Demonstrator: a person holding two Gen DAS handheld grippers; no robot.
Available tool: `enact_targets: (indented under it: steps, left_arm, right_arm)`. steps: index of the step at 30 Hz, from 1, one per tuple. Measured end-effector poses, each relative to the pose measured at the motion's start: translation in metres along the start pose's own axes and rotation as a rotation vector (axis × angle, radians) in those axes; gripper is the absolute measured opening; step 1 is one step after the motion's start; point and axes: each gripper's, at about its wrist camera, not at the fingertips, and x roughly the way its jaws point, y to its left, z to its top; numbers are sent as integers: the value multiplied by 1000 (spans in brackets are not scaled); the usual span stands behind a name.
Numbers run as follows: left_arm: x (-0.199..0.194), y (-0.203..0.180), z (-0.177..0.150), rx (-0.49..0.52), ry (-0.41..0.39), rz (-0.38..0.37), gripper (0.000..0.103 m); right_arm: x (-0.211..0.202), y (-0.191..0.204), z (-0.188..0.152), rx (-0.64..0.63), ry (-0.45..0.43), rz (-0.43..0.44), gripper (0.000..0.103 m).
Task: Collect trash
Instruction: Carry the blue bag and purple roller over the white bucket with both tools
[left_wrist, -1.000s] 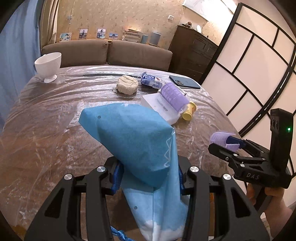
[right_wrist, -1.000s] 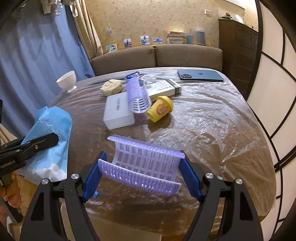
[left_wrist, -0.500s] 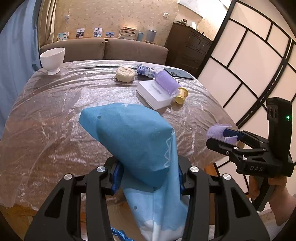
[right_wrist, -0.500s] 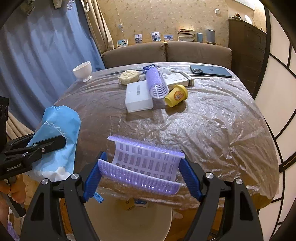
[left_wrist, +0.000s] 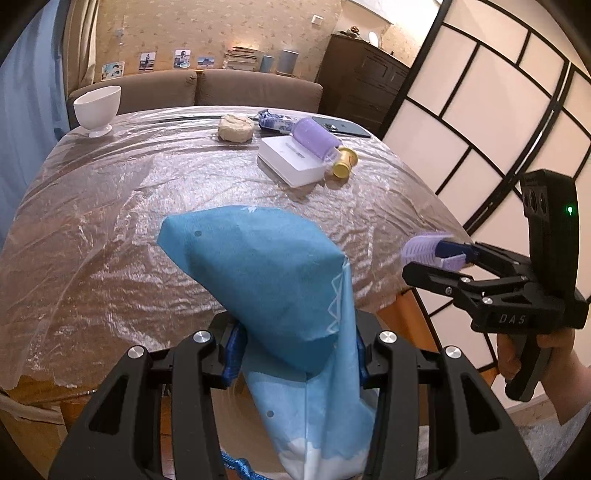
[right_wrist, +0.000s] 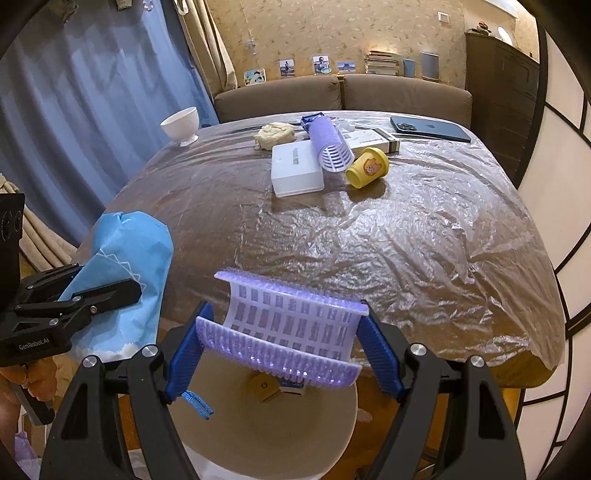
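Observation:
My left gripper (left_wrist: 295, 350) is shut on a blue paper bag (left_wrist: 266, 273), held off the near edge of the table; the bag also shows in the right wrist view (right_wrist: 122, 277). My right gripper (right_wrist: 280, 347) is shut on a flattened purple hair roller (right_wrist: 284, 328), held over an open round beige bin (right_wrist: 273, 428) below the table edge. The bin holds a few small scraps. In the left wrist view the right gripper (left_wrist: 439, 254) is to the right of the bag.
The plastic-covered table (right_wrist: 406, 236) carries a white box (right_wrist: 295, 170), a second purple roller (right_wrist: 330, 146), a yellow cup (right_wrist: 367, 168), a crumpled tissue (right_wrist: 273, 134), a white bowl (right_wrist: 181, 125), a phone (right_wrist: 428, 129), a wrapper (left_wrist: 275, 123).
Both grippers have drawn back from the table with their loads. The bin has come into the right wrist view under the roller.

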Motion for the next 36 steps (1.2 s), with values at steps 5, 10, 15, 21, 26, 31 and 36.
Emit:
enact_targets:
  steps: [5,10,15,21,26,31,36]
  left_arm:
    - [-2,-3,-10,15,21,-10,46]
    - [-5,-7,-20,35,38,-27,46]
    - [-7,-13,-26,54,52,-36,46]
    - [-8,-20,-37,91,74,-52,46]
    - [-4,-26,-44,123,99,-47,46]
    - [3,-30,-50,145,121,-45,46]
    - [9,-33,-54,159,135,-46,46]
  right_arm:
    - [-4,2,-7,-4,12,6,76]
    - [-5,5,-14,-8,31,16,76]
    - [-6,8,-19,-9,48,27,76]
    - [-7,8,-29,0,72,41,76]
    - [-5,8,-36,5,91,42,76]
    - [-3,8,-41,3,106,41,76]
    - [-2,7,-44,3,116,38,76]
